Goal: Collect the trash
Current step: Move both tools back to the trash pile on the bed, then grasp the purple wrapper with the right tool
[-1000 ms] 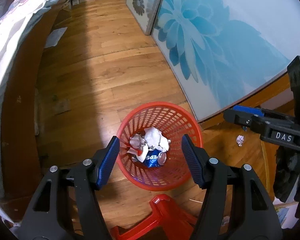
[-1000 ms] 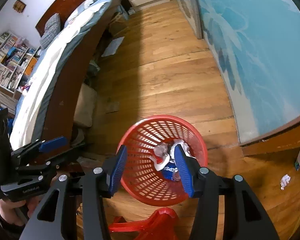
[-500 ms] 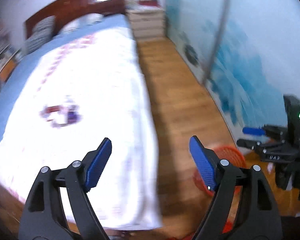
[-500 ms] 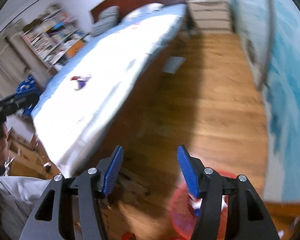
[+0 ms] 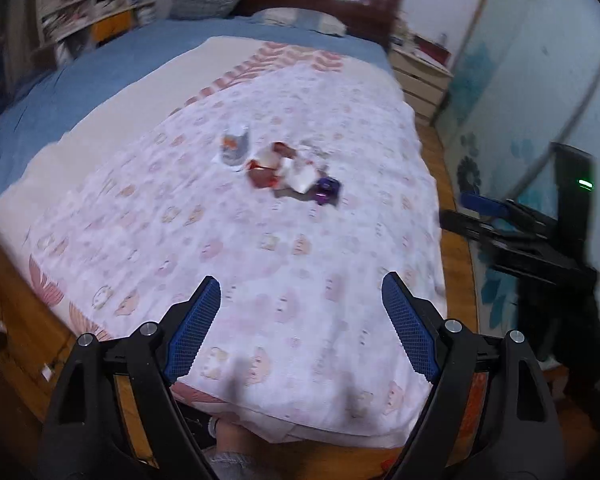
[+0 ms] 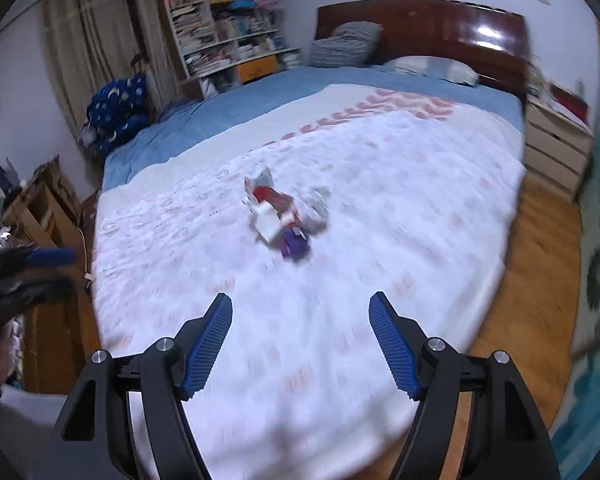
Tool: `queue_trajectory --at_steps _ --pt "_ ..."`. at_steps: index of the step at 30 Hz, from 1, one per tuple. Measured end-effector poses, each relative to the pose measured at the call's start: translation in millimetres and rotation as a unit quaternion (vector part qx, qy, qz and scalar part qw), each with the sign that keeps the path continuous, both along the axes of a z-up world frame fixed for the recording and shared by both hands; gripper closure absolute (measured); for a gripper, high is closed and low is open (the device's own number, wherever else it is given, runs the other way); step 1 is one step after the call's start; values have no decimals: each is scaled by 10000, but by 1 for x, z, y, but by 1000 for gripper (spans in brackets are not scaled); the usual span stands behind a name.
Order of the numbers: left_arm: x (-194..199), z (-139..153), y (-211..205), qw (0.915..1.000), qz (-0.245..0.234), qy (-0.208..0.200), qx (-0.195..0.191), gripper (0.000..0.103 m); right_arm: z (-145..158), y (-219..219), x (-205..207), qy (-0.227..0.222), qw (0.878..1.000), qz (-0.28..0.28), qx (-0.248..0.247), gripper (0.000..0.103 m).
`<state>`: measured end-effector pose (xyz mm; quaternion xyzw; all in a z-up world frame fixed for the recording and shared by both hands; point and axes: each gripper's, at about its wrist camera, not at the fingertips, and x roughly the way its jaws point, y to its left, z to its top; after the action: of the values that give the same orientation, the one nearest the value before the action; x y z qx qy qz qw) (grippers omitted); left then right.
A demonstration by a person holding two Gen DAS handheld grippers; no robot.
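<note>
1. Bed [image 5: 260, 272] with a white patterned sheet fills both views; trash pile [image 5: 284, 168] sits mid-mattress, well apart from both tongs.
2. Left gripper [image 5: 300, 320] and right gripper [image 6: 300, 336]: both spread wide, holding nothing.
3. Risk: wrappers look light and bunched, so 1 pinch could snag the sheet or scatter pieces.
4. Purple wrapper [image 6: 296, 246] lies nearest. Nightstand [image 6: 556, 152] and bookshelf [image 6: 228, 20] stand aside; nothing blocks the reach.

No text, label or brand can be read anywhere.
</note>
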<state>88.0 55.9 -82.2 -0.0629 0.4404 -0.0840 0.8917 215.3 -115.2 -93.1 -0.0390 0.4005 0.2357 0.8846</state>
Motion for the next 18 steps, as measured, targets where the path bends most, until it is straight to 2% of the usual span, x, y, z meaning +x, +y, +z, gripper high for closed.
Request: queue_trajectory --at_steps 6,9,11,13,16,18 --pt "9 -8 42 9967 526 131 -613 21 -49 68 79 328 9984 241 -383 35" --pt "13 -10 53 9948 697 137 -731 21 -80 81 106 619 9962 -12 -612 37" --pt "16 -14 58 9928 766 183 -898 21 -97 81 122 858 9949 -273 -463 46" --pt "18 -15 57 9926 774 211 -914 21 -109 79 132 1069 9934 -325 -249 68" --pt "25 -21 61 9928 817 278 -836 21 -114 80 131 951 9948 -209 -303 77" --pt "34 -30 66 9907 933 381 -917 21 -112 74 125 875 9957 -235 -207 80"
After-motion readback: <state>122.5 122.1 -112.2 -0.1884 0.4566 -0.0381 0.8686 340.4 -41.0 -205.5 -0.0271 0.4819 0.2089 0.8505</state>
